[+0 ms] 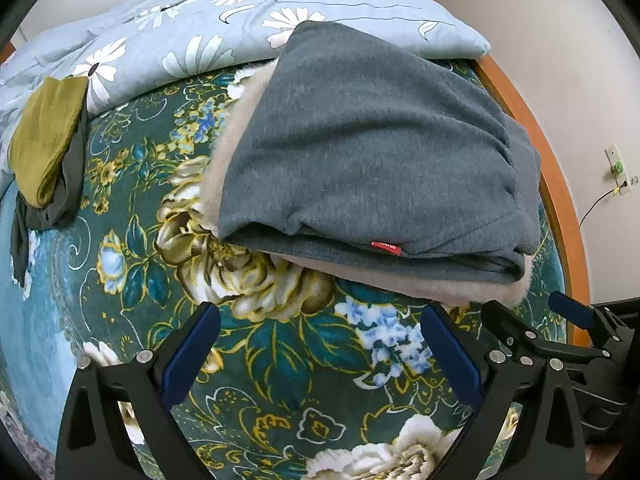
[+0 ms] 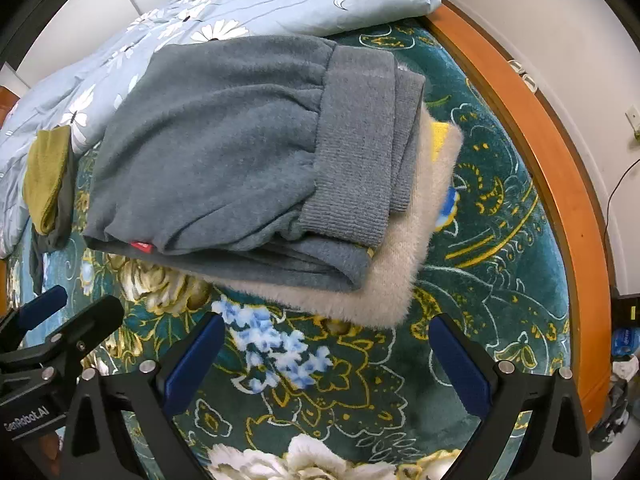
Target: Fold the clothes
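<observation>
On the floral bedspread (image 1: 280, 352): folded grey sweatpants (image 1: 360, 152) laid upon a cream fleece garment (image 2: 384, 280). Left gripper (image 1: 320, 344) and right gripper (image 2: 326, 354) are held wide open, empty, just short of the pile.

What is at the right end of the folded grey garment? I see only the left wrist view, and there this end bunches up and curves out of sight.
Observer: The right wrist view shows that the grey garment ends in a wide ribbed band, which lies flat on top.
Operator: Does the cream fluffy garment under it stick out there?
Observer: Yes, the cream fluffy garment reaches past the band on the right and on the near side.
Operator: Is anything else there?
Observer: A yellow patch shows at its far right edge. I cannot tell if it belongs to it.
</observation>
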